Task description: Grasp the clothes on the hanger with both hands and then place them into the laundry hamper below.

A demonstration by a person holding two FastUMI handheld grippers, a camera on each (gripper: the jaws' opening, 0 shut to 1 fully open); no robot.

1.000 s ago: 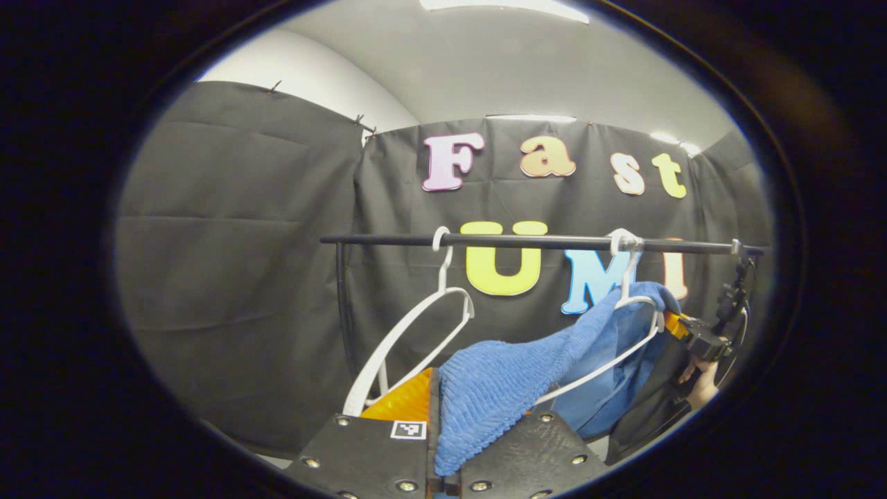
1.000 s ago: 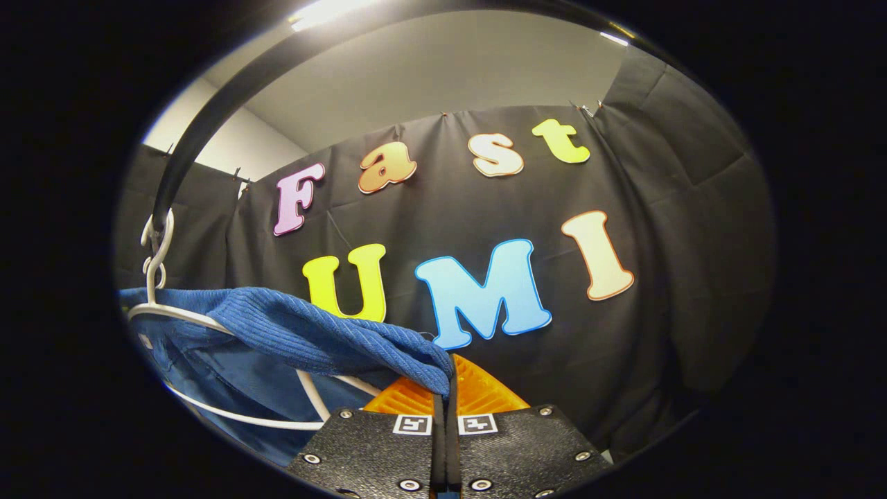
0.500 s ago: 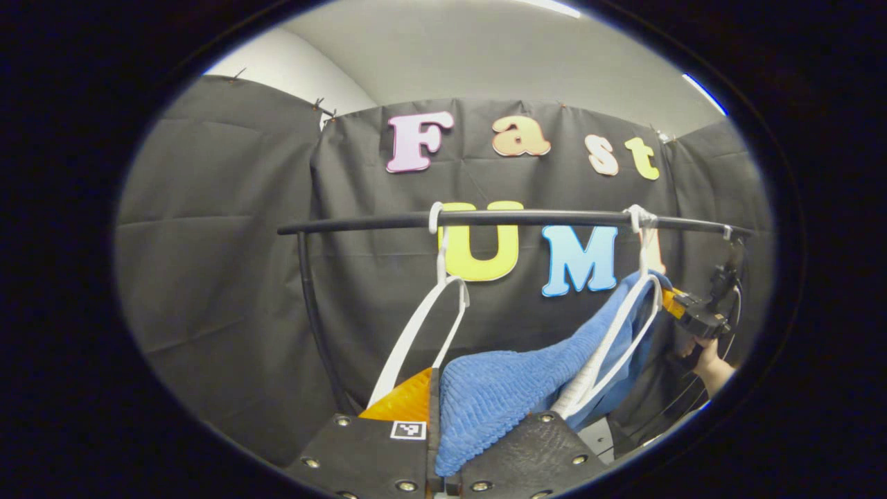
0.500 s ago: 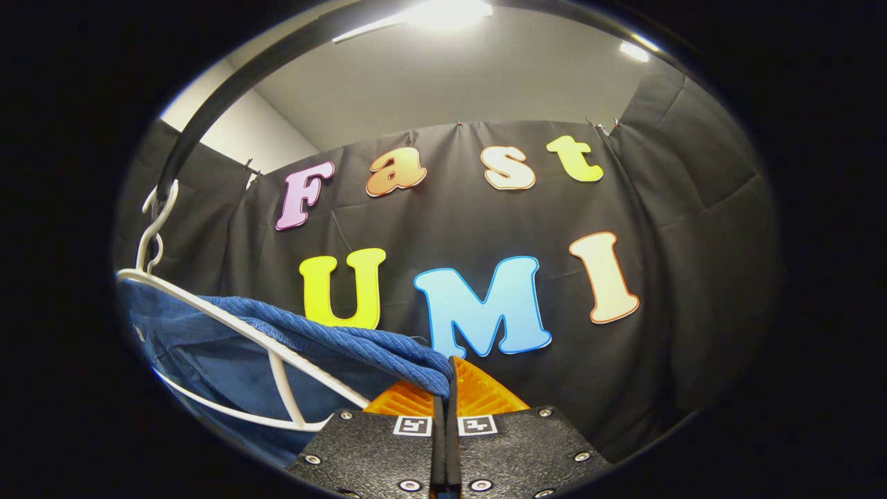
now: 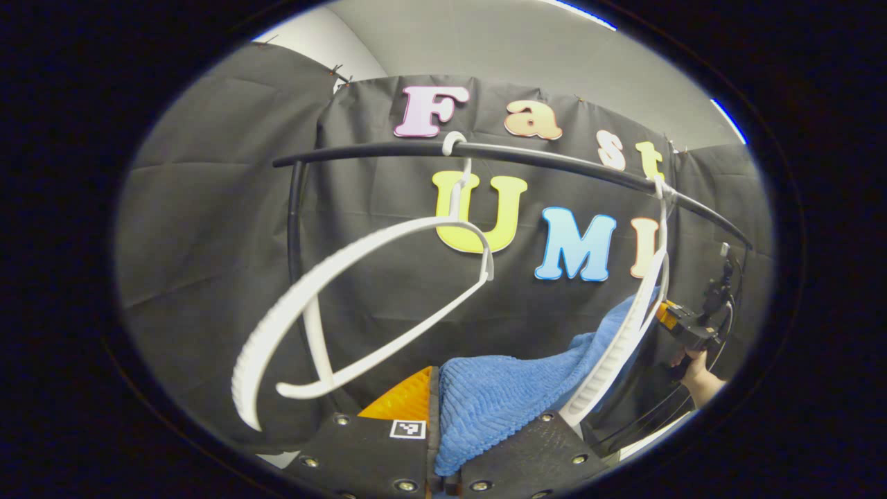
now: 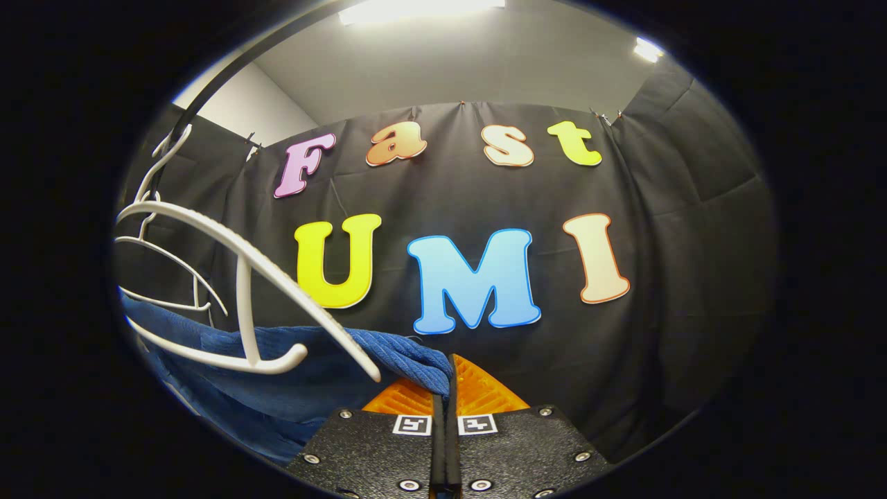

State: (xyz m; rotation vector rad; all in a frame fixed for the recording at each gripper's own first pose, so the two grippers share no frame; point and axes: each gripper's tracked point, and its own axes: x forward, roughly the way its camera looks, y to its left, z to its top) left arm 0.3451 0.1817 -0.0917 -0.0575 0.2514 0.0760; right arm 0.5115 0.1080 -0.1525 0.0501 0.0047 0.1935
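Note:
A blue ribbed garment stretches between both grippers. My left gripper is shut on one end of it at the bottom of the left gripper view. My right gripper is shut on the other end in the right gripper view. A white hanger now stands above the cloth there, tilted on the black rail. In the left gripper view that hanger lies against the garment at the right, and the right gripper and the hand holding it show behind it.
An empty white hanger swings close in front of the left gripper, hooked on the black rail. The rail's upright post stands at the left. Black cloth walls close in the booth behind.
Both grippers have come down with the garment. The cloth has slid off the top of its hanger, which now rides above it. The empty hanger has swung nearer the left gripper.

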